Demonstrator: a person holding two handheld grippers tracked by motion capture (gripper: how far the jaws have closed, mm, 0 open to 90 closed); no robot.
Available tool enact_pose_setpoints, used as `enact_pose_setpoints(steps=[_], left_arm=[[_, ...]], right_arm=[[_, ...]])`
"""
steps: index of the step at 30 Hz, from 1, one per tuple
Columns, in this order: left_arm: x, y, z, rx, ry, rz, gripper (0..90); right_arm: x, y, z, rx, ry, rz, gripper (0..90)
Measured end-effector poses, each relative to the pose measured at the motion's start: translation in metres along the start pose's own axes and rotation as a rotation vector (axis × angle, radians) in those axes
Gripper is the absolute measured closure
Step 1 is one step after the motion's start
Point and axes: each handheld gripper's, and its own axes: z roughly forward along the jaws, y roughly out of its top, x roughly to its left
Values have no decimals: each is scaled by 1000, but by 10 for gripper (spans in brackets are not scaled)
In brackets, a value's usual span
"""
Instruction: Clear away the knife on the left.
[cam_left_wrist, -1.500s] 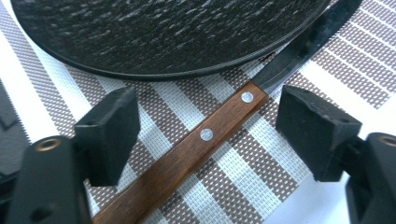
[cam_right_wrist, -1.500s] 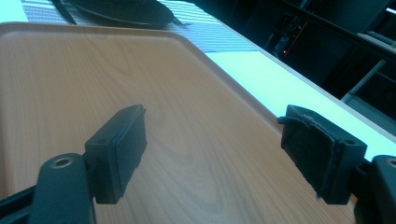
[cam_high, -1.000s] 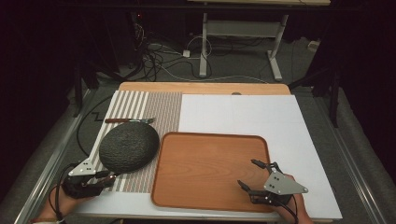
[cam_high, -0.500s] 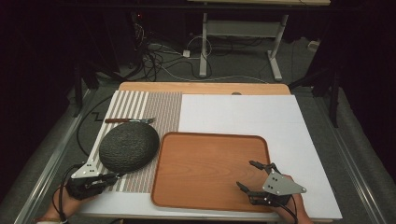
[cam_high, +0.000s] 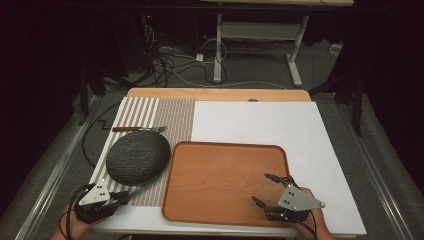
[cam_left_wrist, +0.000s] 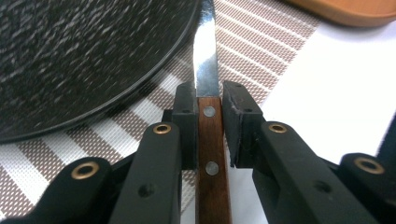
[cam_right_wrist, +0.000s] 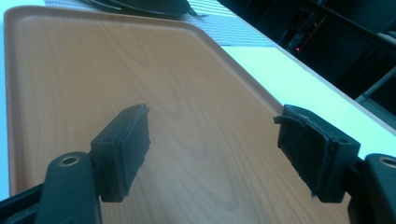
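My left gripper (cam_high: 124, 198) (cam_left_wrist: 208, 100) is shut on the wooden handle of a knife (cam_left_wrist: 211, 140) at the table's near left corner. The steel blade (cam_high: 141, 188) points toward the dark speckled plate (cam_high: 138, 157) (cam_left_wrist: 79, 56), and its tip reaches the plate's near rim. A wooden tray (cam_high: 225, 170) (cam_right_wrist: 116, 60) lies to the right of the plate, with nothing on it. Over the tray's near right part, my right gripper (cam_high: 261, 187) (cam_right_wrist: 212, 135) is open with nothing between its jaws.
The plate rests on a brown-and-white striped placemat (cam_high: 170, 115). A second utensil with a reddish handle (cam_high: 137, 129) lies on the mat behind the plate. A white sheet (cam_high: 300, 130) covers the right of the table. Cables and desk legs stand on the floor beyond.
My left gripper, still holding the knife, has drawn back slightly toward the near edge. The right gripper has barely shifted and stays open.
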Motion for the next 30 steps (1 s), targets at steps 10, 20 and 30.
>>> enact_pose_setpoints(steps=[10, 20, 30], left_arm=[[-10, 12, 3, -66, 12, 35, 744], [-13, 34, 11, -174, 80, 56, 744], [-17, 65, 26, -245, 77, 77, 744]], right_arm=[[1, 0, 0, -2, -1, -14, 258], [-1, -1, -1, -8, -13, -4, 258], [-2, -3, -2, -10, -19, 0, 258]])
